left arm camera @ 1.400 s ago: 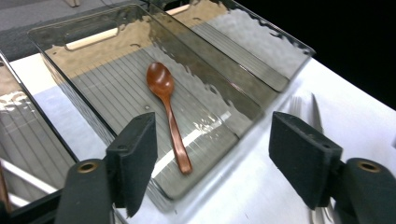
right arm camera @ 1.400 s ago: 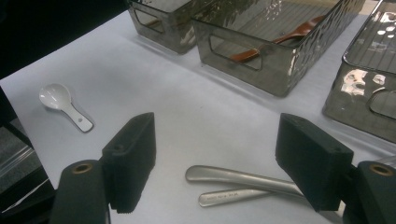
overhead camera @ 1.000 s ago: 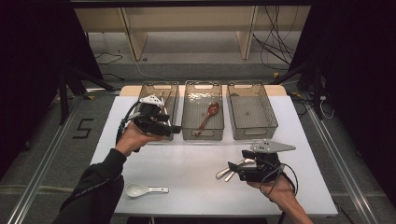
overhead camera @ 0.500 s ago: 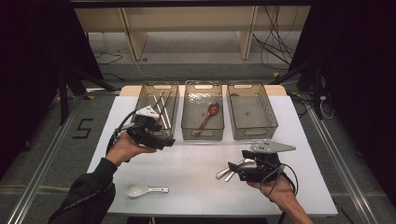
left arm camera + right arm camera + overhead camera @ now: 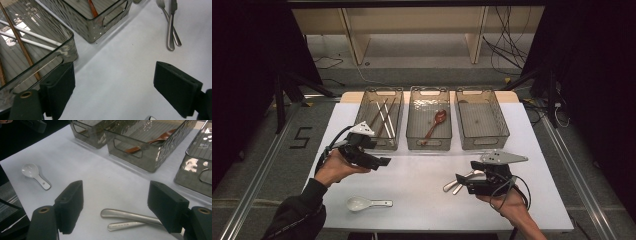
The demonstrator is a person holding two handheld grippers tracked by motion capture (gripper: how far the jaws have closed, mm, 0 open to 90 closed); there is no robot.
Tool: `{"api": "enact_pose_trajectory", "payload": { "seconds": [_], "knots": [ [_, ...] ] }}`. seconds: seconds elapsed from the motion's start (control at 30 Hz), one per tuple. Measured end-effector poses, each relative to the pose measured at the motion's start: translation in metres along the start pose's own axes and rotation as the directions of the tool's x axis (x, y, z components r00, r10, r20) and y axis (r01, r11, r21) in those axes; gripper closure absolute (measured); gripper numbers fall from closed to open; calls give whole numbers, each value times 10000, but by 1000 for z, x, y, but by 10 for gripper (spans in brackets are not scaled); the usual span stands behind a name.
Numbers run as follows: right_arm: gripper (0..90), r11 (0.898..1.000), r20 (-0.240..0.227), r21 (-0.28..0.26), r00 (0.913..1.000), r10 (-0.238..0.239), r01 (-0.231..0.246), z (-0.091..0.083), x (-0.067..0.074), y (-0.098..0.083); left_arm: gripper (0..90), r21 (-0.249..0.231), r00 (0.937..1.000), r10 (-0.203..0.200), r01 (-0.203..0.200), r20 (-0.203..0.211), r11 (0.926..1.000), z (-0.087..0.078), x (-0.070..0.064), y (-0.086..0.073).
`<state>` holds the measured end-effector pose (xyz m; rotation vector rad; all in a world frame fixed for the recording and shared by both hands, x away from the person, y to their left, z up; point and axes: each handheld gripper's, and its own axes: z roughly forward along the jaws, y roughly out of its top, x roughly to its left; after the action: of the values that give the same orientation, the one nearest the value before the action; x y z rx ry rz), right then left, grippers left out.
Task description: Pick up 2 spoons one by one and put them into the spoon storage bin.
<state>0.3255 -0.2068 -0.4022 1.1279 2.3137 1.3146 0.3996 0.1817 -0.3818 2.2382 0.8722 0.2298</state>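
Now, the metal cutlery (image 5: pixel 451 185), two steel pieces lying crossed with their handles touching, sits at about four o'clock on the table (image 5: pixel 422 170). The right gripper (image 5: pixel 463 184) hangs right over them, jaws wide and one to each side of the handles, nothing pinched. Steel like that should be stiff, fairly heavy and slick. I'd pinch one handle mid-length, well clear of where the two overlap.

At seven o'clock lies a white spoon (image 5: pixel 362 203), likely ceramic, so chippable. The left gripper (image 5: pixel 382 162) is at nine o'clock. Its jaws have just been opening and stand wide, with bare table between them.

Up at twelve o'clock stand three trays in a row. The left tray (image 5: pixel 377 146) holds chopsticks (image 5: pixel 384 117), the middle tray (image 5: pixel 428 146) a brown spoon (image 5: pixel 435 122), and the right tray (image 5: pixel 484 146) looks bare.
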Motion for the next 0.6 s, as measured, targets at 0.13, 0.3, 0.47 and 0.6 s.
{"api": "enact_pose_trajectory", "payload": {
  "seconds": [0.13, 0.3, 0.47, 0.6],
  "knots": [
    [298, 10000, -4, 18, 10000, -17, 17, 0, 1, 0, 169, 398, 9997, 15, -6, -237, 9992, 2, 2, -8],
    [298, 10000, 1, 16, 10000, -24, 24, 0, 1, 0, 169, 1092, 10000, 9, -5, -42, 9940, 7, 2, -23],
    [298, 10000, 15, 31, 10000, -31, 31, 0, 2, 1, 162, 1765, 9977, 392, -483, 550, 9831, 13, -5, -35],
    [298, 10000, 30, -19, 10000, 12, -12, -1, 2, 1, 161, 2354, 9951, 703, -848, 691, 9682, 18, -11, -46]
  ]
}}
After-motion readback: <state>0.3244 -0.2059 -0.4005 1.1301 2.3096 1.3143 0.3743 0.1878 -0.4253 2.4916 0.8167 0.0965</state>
